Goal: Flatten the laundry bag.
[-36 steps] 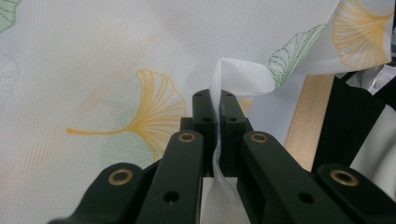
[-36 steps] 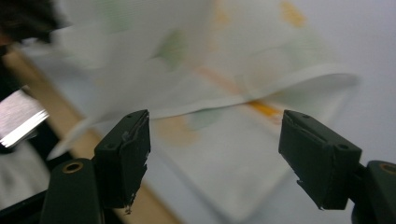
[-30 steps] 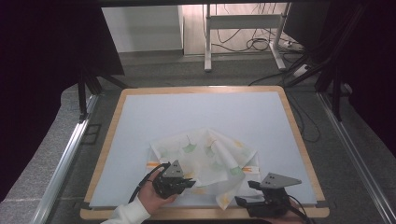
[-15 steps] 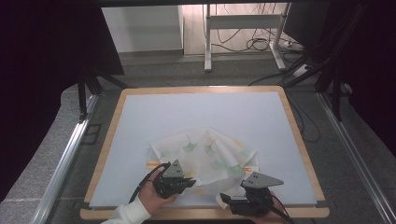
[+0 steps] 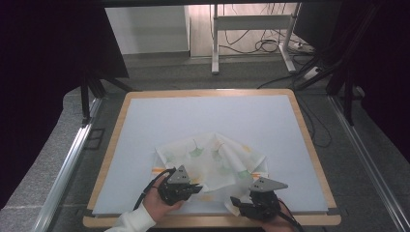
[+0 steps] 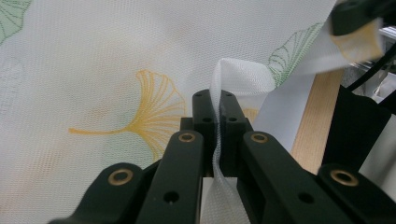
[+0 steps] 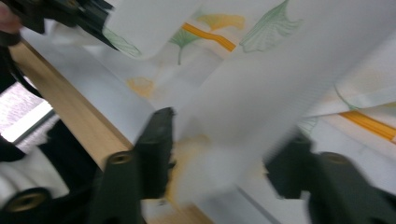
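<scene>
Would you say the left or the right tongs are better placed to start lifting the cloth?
Left, probably: the left tongs are already shut on a fold of the cloth, while the right tongs stand open around it.

The right gripper (image 7: 224, 154) has its two black jaws spread wide, with a blurred fold of white cloth (image 7: 261, 93) lying between them. The cloth carries green and yellow ginkgo-leaf prints and orange stripes (image 7: 210, 37). At left runs the wooden table edge (image 7: 70, 112) beside the pale mat (image 7: 107, 93). The other gripper (image 7: 60, 14) shows dark at the far left corner, touching the cloth.
</scene>
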The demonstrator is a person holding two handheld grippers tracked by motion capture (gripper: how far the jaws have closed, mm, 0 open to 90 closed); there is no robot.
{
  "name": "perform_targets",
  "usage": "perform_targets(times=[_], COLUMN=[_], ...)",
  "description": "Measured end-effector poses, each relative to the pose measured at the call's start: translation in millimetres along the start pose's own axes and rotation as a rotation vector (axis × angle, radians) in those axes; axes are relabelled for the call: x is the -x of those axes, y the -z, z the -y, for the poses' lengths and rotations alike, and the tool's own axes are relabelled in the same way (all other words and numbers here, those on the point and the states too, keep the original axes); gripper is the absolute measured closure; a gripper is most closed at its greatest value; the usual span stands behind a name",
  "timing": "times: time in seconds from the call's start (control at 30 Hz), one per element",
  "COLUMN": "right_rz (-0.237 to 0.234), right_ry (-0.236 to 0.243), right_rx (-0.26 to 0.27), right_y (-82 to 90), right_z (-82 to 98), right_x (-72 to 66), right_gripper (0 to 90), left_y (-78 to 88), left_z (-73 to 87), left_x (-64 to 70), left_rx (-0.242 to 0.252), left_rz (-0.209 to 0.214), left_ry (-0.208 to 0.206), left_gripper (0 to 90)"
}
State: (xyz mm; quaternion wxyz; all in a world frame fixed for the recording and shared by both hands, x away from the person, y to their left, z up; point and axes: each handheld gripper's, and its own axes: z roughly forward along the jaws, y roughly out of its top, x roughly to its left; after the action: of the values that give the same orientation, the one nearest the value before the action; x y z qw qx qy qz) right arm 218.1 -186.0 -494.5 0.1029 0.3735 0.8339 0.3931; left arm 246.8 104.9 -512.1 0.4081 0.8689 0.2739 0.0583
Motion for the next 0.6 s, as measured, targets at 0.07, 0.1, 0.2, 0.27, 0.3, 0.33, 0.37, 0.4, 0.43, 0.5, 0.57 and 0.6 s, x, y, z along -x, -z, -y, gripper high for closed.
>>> perform_targets(times=[0.07,0.1,0.2,0.27,0.3,0.33,0.37,0.4,0.43,0.5,0.57,0.6], right_rz=[0.002,0.006,0.038,0.049,0.052,0.055,0.06,0.066,0.071,0.092,0.121,0.131], right_ry=[0.013,0.028,0.091,0.102,0.105,0.106,0.109,0.114,0.117,0.138,0.151,0.15], right_rx=[-0.003,-0.006,-0.017,-0.013,-0.011,-0.009,-0.005,-0.003,0.001,0.01,0.02,0.023], right_y=[-0.7,-0.9,2.1,6.0,8.5,11.2,13.9,16.7,19.2,24.6,30.0,31.8], right_z=[0.1,-0.2,-1.1,-1.3,-1.5,-1.9,-2.5,-3.2,-4.1,-6.4,-9.5,-10.6], right_x=[0.9,1.5,3.6,6.6,9.3,11.6,13.7,15.9,17.6,22.2,28.6,30.9], right_gripper=[57.4,64.2,80.7,86.8,88.1,88.4,88.5,88.6,88.6,88.6,88.6,88.6], left_y=[0.5,1.0,3.2,6.0,7.5,9.2,10.9,12.8,15.2,18.6,22.7,24.9], left_z=[0.0,0.0,0.4,1.0,1.4,1.7,2.0,2.1,2.1,1.9,1.7,1.4], left_x=[-0.2,-0.5,-1.6,-2.2,-2.2,-2.0,-1.8,-1.8,-2.2,-3.2,-5.4,-7.0], left_rx=[0.002,0.005,0.013,0.019,0.022,0.023,0.028,0.033,0.039,0.048,0.058,0.063], left_rz=[-0.001,-0.002,-0.002,-0.004,-0.006,-0.01,-0.012,-0.013,-0.016,-0.02,-0.026,-0.028], left_ry=[0.001,0.002,0.007,0.008,0.007,0.004,0.005,0.006,0.006,0.01,0.015,0.019], left_gripper=[88.9,89.0,89.0,89.0,89.0,89.0,89.0,89.0,89.0,88.9,89.0,88.9])
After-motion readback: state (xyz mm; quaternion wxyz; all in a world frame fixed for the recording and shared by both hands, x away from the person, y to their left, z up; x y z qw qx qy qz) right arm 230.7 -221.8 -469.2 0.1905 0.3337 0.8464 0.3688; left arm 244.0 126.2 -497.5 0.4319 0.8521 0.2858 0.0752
